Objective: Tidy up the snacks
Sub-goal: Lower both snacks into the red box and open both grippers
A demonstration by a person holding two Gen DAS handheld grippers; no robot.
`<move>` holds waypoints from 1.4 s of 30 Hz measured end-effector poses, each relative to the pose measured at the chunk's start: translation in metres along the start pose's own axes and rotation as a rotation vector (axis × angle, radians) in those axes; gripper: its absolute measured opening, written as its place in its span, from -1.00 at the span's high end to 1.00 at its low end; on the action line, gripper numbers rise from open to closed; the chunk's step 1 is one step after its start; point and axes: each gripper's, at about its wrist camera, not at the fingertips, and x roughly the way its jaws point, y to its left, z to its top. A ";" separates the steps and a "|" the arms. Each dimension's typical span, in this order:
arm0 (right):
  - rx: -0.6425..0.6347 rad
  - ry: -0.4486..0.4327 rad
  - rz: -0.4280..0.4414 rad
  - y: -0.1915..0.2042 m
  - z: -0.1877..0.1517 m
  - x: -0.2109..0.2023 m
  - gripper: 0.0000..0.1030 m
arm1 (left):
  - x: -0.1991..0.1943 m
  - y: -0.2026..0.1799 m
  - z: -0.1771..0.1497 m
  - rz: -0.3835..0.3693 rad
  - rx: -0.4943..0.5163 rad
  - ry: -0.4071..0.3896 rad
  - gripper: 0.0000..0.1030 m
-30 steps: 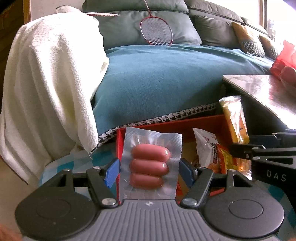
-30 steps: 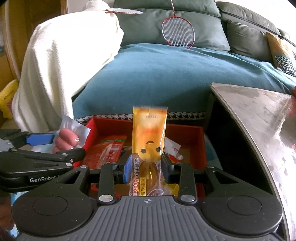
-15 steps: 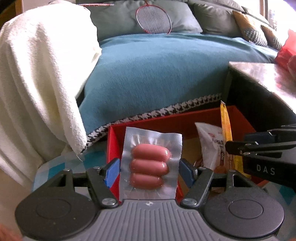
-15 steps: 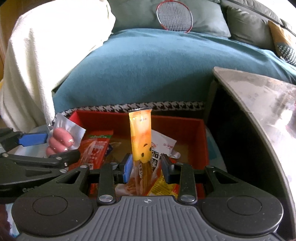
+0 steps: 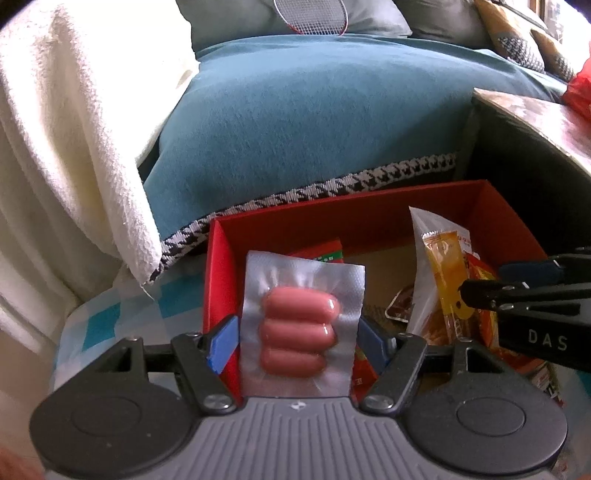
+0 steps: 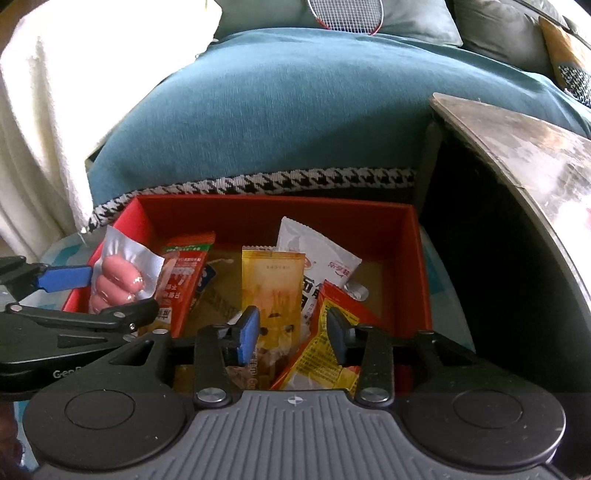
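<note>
Behind everything, a sofa under a teal blanket (image 5: 314, 122) fills the far side, with a white towel (image 5: 62, 147) draped over its left end and a racket (image 5: 310, 16) leaning on the cushions. At the right, a tabletop (image 6: 517, 147) edges in. Below the blanket's checked hem sits a red box (image 6: 421, 266), open at the top and holding several snack packets: a red one (image 6: 184, 280) at the left, a white one (image 6: 317, 254) toward the back.

Over the box's left wall, the left gripper (image 5: 295, 341) carries a clear sausage pack (image 5: 299, 332) upright between its blue fingers (image 5: 221, 343); these are opening, yet both still touch the pack's edges. The right gripper (image 6: 293, 336) hangs over the middle of the box, its fingers (image 6: 247, 334) opening too and spread clear of the yellow packet (image 6: 271, 284), which stands among the other snacks inside the box.
</note>
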 end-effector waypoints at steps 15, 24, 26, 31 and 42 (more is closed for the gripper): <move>0.003 -0.024 0.010 0.002 0.001 -0.011 -0.09 | -0.016 -0.002 0.001 0.013 0.013 -0.047 -0.50; 0.012 -0.046 -0.005 -0.002 0.001 -0.027 -0.24 | -0.030 -0.002 -0.004 0.007 0.011 -0.060 -0.50; 0.012 -0.050 -0.007 -0.002 -0.002 -0.032 -0.25 | -0.035 -0.003 -0.006 0.002 0.013 -0.062 -0.50; 0.009 -0.051 -0.009 -0.001 -0.009 -0.042 -0.25 | -0.045 -0.006 -0.010 -0.003 0.026 -0.075 -0.50; 0.050 -0.055 -0.010 -0.008 -0.027 -0.066 -0.26 | -0.061 -0.013 -0.023 -0.038 0.033 -0.071 -0.50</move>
